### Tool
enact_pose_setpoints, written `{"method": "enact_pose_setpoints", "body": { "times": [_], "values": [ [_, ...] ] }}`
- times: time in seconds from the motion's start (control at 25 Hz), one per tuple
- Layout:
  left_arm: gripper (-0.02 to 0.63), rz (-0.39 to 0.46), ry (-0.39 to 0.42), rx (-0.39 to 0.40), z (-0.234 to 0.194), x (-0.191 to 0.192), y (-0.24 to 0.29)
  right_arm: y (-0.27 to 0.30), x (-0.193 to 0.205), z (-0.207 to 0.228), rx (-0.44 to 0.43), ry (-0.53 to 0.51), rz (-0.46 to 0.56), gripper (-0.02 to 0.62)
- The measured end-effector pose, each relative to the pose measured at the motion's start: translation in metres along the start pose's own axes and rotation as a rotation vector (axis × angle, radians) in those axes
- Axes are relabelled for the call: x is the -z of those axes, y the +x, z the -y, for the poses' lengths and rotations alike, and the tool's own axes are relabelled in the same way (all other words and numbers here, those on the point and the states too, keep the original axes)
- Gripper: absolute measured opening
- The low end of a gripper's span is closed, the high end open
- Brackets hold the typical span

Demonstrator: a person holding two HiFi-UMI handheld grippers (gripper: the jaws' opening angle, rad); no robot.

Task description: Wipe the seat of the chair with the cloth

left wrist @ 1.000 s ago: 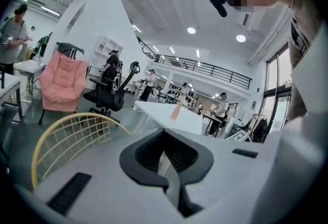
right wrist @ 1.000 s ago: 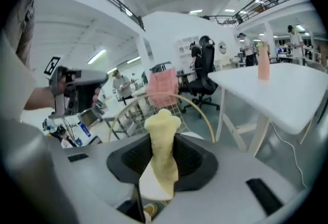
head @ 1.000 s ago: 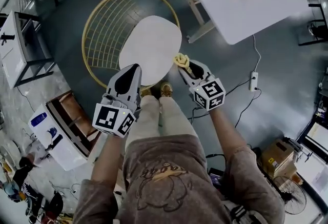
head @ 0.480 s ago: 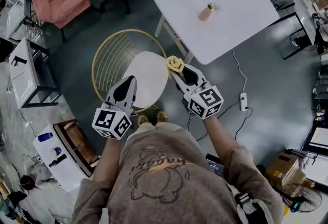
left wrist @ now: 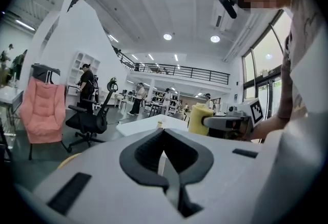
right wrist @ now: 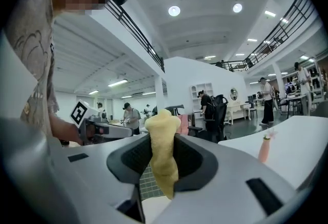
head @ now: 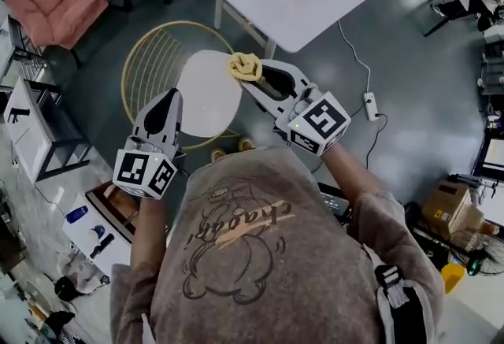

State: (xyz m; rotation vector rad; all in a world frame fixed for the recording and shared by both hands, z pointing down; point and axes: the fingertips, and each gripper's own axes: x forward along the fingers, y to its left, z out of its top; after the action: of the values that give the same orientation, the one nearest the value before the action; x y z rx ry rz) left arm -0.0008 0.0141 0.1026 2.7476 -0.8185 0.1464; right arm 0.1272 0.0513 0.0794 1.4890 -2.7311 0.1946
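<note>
While right gripper [head: 253, 73] clamps it, cloth [head: 243, 65] juts forward

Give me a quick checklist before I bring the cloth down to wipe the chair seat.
1. Yellow cloth held by the right gripper: ok, the jaws are shut on it and a bunch sticks out past the tips.
2. Cloth touching the round cream seat: not ok, it appears to hang above the seat's far right edge.
3. Seat bare: ok, nothing lies on it.
4. Left gripper out of the wiping path: cannot tell; shut and empty, it overlaps the seat's left edge in the head view.
5. Gold wire chair back clear of the cloth: ok, it stands off to the seat's left.
</note>
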Motion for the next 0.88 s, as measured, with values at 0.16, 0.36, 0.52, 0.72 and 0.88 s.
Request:
{"method": "enact_pose_setpoints", "body": {
  "times": [0.16, 0.36, 0.52, 0.72, 0.88],
  "values": [
    [0.009, 0.008, -0.008, -0.023, 0.000, 0.010, -0.015, -0.024, 0.005, -0.010, 0.044, -0.027, -0.004, 0.133],
    [0.009, 0.071, -0.074, -0.079, -0.011, 0.013, -0.022, -0.042, 0.006, -0.004, 0.125, -0.006, 0.036, 0.133],
    [0.009, 0.072, -0.069, -0.107, -0.011, 0.024, -0.023, -0.053, 0.016, 0.008, 0.199, 0.039, 0.059, 0.133],
    [0.009, 0.062, -0.022, -0.121, -0.008, 0.034, -0.016, -0.045, 0.026, 0.007, 0.217, 0.010, 0.063, 0.133],
    [0.009, 0.066, 0.012, -0.137, -0.008, 0.040, -0.009, -0.035, 0.039, 0.007, 0.251, -0.001, 0.059, 0.133]
  ]
}}
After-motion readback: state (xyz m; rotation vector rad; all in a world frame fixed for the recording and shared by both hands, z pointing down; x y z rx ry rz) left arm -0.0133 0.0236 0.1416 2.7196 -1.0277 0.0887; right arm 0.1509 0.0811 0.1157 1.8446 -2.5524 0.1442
